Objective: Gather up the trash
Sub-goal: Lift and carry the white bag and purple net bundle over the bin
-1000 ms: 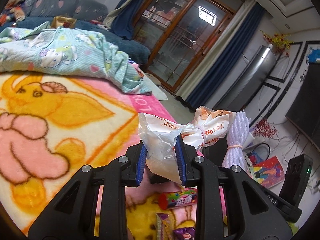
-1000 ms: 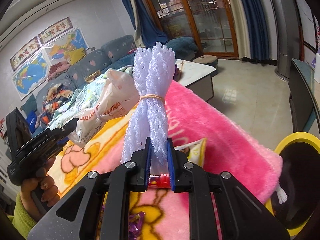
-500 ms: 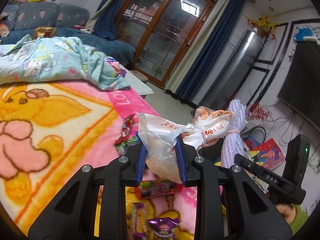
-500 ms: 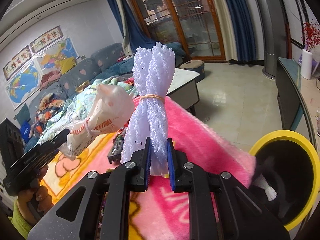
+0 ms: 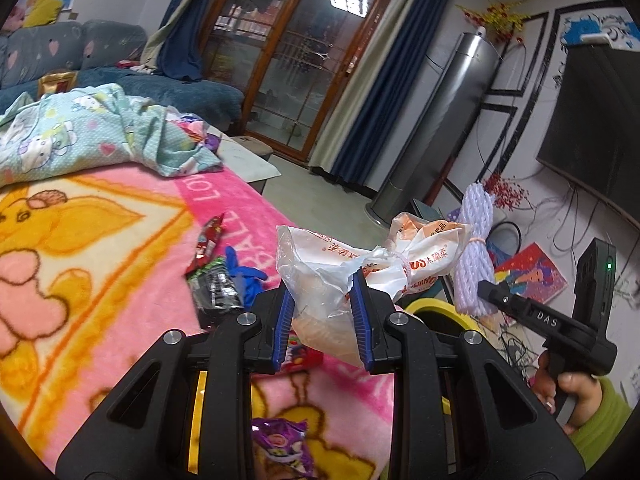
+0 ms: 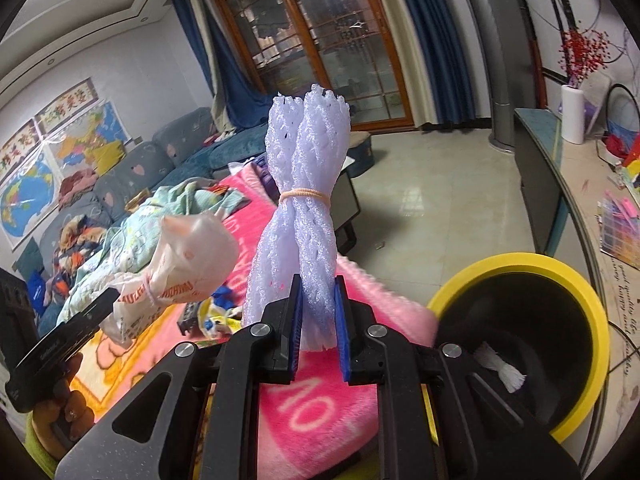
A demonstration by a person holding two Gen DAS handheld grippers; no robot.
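My left gripper (image 5: 323, 322) is shut on a tied white plastic bag (image 5: 340, 280) with orange print, held above the pink blanket (image 5: 120, 248). The bag also shows in the right wrist view (image 6: 188, 268). My right gripper (image 6: 318, 322) is shut on a white foam net bundle (image 6: 306, 200) tied with a rubber band, held upright. The bundle also shows in the left wrist view (image 5: 474, 252). A yellow-rimmed black trash bin (image 6: 520, 268) stands low right of the right gripper, off the blanket's edge. Its rim peeks out in the left wrist view (image 5: 436, 306).
Candy wrappers (image 5: 212, 280) and a blue scrap (image 5: 244, 276) lie on the blanket, with a purple wrapper (image 5: 280, 446) near me. A light green cloth (image 5: 92, 132) lies at the far side. A sofa (image 6: 132, 176) and a low cabinet (image 6: 560, 184) flank the tiled floor.
Both grippers have swung right toward the blanket's edge with their loads. The bin has come much more fully into the right wrist view, and more wrappers show in the left wrist view.
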